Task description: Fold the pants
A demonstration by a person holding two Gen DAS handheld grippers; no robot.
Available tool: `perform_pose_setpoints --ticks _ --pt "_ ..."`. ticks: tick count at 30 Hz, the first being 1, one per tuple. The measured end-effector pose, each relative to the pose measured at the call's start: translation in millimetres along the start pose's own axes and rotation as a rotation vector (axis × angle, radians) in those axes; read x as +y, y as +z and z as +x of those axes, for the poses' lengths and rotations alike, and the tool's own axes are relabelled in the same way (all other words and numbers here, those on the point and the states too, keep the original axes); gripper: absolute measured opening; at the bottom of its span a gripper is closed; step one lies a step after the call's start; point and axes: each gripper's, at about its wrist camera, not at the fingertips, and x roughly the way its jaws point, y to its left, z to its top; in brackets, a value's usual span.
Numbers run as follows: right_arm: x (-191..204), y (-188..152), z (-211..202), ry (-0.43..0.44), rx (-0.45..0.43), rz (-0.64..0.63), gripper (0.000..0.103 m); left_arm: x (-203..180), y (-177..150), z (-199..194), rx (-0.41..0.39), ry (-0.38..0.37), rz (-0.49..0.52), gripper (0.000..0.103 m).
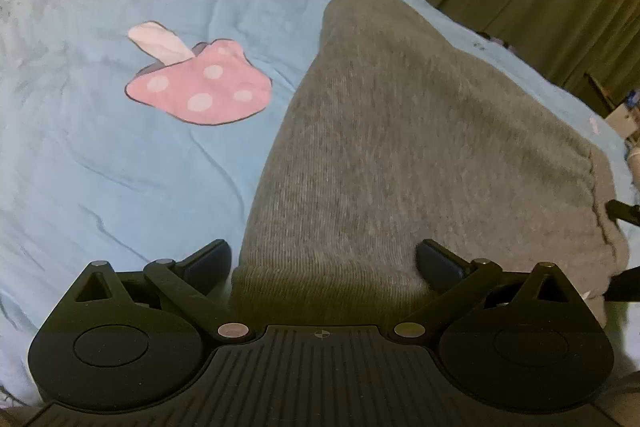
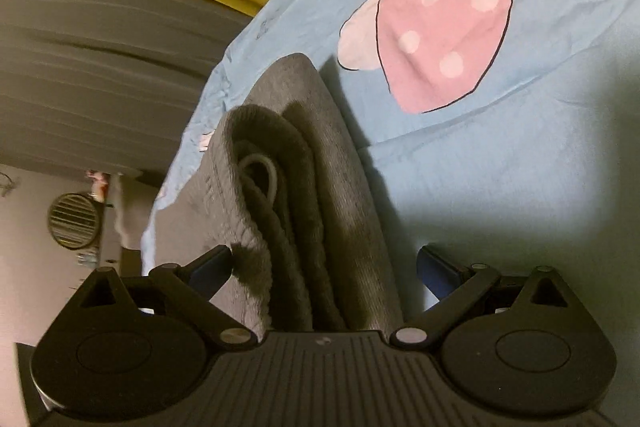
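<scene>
Risk of unravelling: grey pants (image 2: 304, 195) folded on the blue bed (image 2: 520, 187), both the left hand-held gripper (image 1: 322, 263) and right hand-held gripper (image 2: 324, 267) spread wide, gripping nothing, left pad (image 2: 212, 267) brushing loose waistband layers, liable to snag and drag open.

Pants (image 1: 400, 155) — near end hidden behind the left hand-held gripper (image 1: 324, 261).

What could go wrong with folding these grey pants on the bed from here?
1. Both tongs stand open, so nothing holds the grey pants; the stacked layers seen end-on in the right wrist view could slump apart.
2. The white drawstring loops out between the layers and might snag a finger of the right tongs.
3. The left tongs straddle the ribbed cuff; closing might grab the blue mushroom-print sheet too.
</scene>
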Motion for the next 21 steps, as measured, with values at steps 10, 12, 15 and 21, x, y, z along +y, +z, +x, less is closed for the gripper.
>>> perform_pose_setpoints --ticks 10,12,15,21 --pt "24.0 -5.7 23.6 0.05 0.078 -0.154 0.099 43.2 40.1 25.2 0.007 -0.201 -0.242 0.103" --pt "24.9 -6.4 24.2 0.054 0.071 -0.157 0.096 48.5 47.4 33.0 0.01 -0.24 -0.288 0.103" --pt "23.2 -5.7 22.4 0.053 0.059 -0.142 0.082 47.8 56.6 43.1 0.01 -0.27 -0.297 0.103" --pt "20.5 -9.4 24.7 0.072 0.055 -0.122 0.089 30.9 68.5 63.4 0.023 -0.305 -0.194 0.093"
